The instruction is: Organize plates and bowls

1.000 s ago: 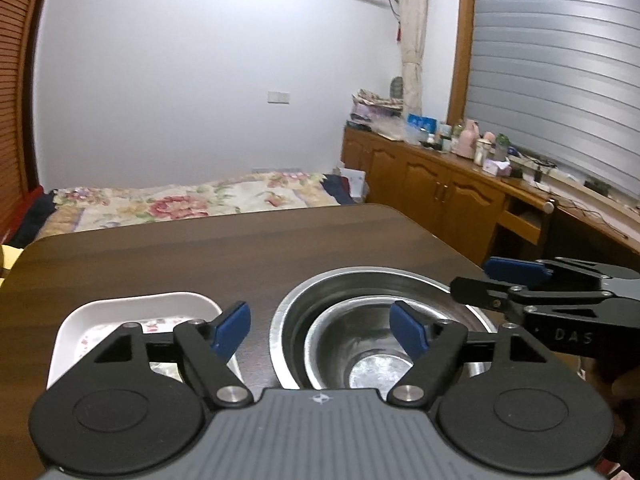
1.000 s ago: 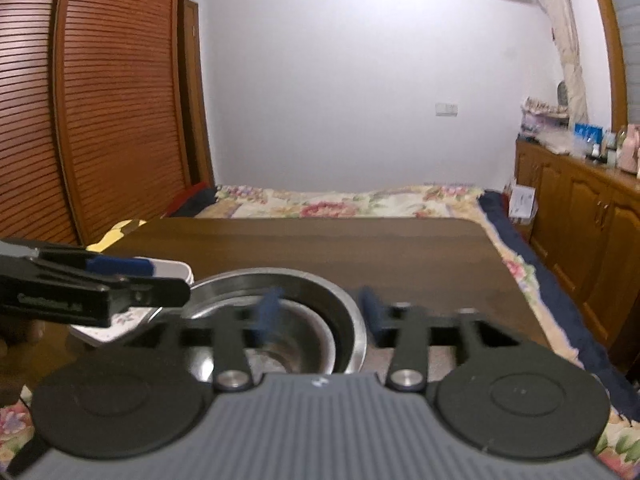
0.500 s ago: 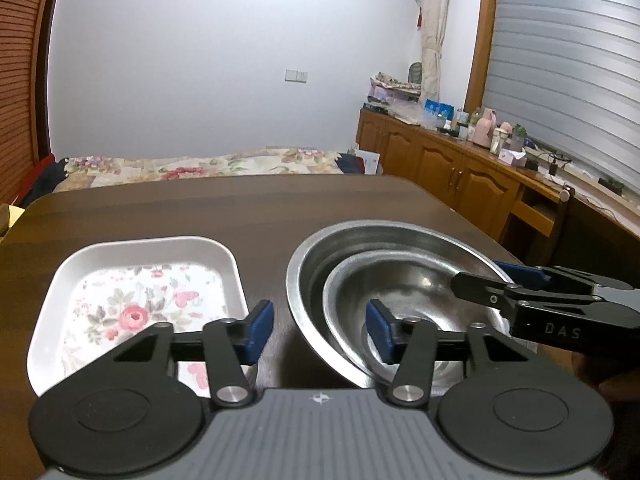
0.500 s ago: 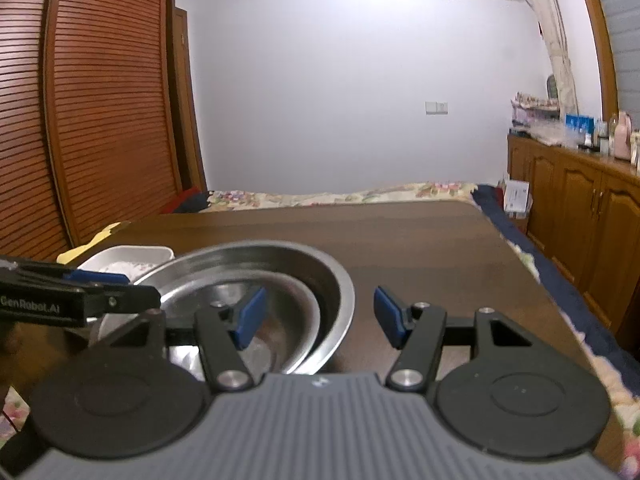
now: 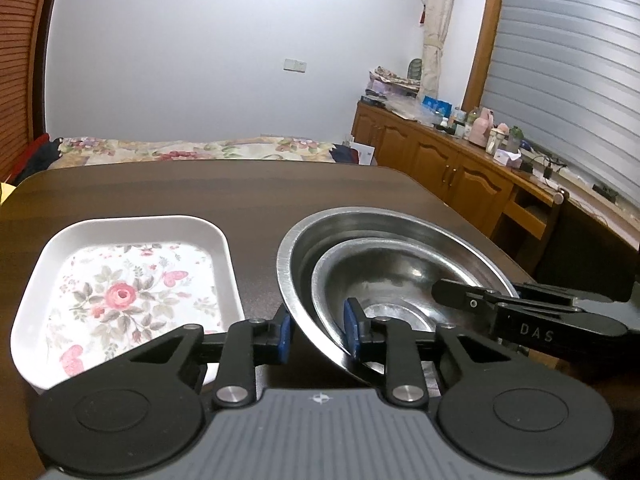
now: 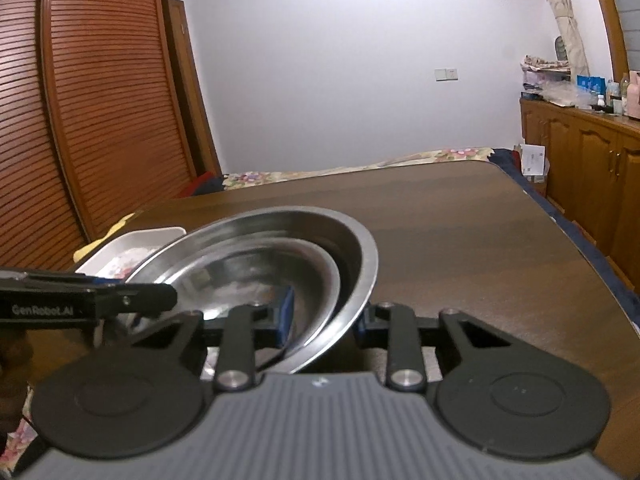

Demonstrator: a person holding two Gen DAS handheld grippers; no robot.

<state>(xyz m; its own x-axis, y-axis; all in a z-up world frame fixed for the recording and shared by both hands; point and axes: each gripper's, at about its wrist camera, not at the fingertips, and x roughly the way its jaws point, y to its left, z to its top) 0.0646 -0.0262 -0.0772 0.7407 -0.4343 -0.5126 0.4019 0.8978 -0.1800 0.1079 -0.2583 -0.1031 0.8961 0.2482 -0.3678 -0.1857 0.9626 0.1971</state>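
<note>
Both grippers have closed in over the last sec. The left gripper (image 5: 318, 330) went from wide open to straddling the near-left rim of the steel bowls (image 5: 384, 276), lower centre of its view. Fingers are closing w/ the rim between them, blue pads on either side. It looks like contact, but I can't be sure they press yet.

The right gripper (image 6: 324, 320) is doing the same on the opposite rim, also closing. The outer pad is mostly hidden behind the bowl wall.

The small bowl (image 5: 404, 280) sits nested in the big bowl (image 5: 292, 248) on the dark surface (image 5: 240, 188). The floral tray (image 5: 120, 292) lies just beside, lower left, untouched.

Meaning – probably a two-handed lift of the nested pair is about to start.
</note>
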